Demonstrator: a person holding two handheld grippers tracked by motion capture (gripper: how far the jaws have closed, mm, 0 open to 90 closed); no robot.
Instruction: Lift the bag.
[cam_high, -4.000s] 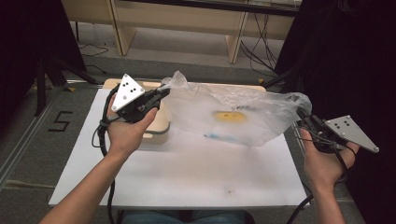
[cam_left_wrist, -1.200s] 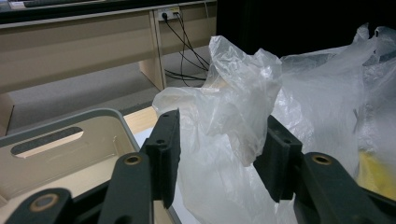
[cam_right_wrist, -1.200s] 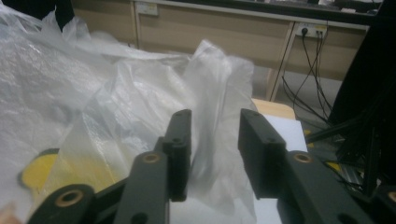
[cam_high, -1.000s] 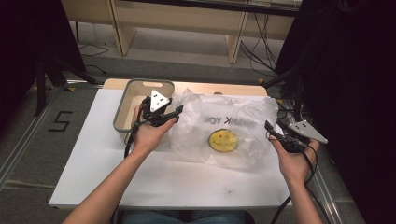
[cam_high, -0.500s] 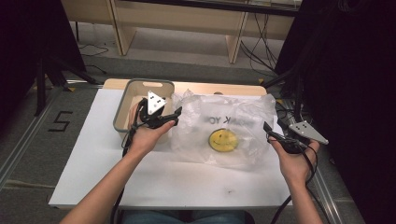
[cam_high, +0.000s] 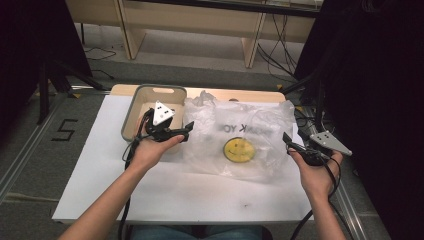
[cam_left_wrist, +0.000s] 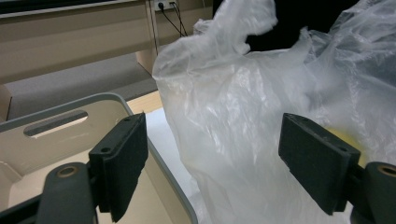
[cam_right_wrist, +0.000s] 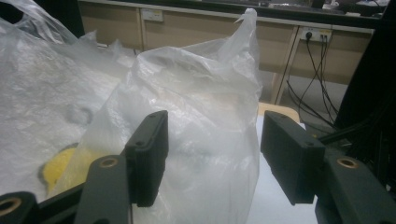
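bag (cam_high: 240, 140) flat on desk (cam_high: 150, 200), looks spread | left claw (cam_high: 186, 131) + right claw (cam_high: 286, 140) both released at its edges | next grab pending, nothing gripped yet

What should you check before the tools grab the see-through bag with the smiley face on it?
1. Left tool open: ok, its jaws stand wide apart in the left gripper view.
2. Right tool open: ok, its jaws are spread in the right gripper view.
3. Plastic bag between each tool's jaws: ok, bag film lies ahead in both gripper views.
4. Bag already gripped: not ok, neither tool has closed on it.
5. Bag lying on the white table: ok, spread beside the grey bin.
6. Anything inside the bag: cannot tell; the yellow smiley looks printed.
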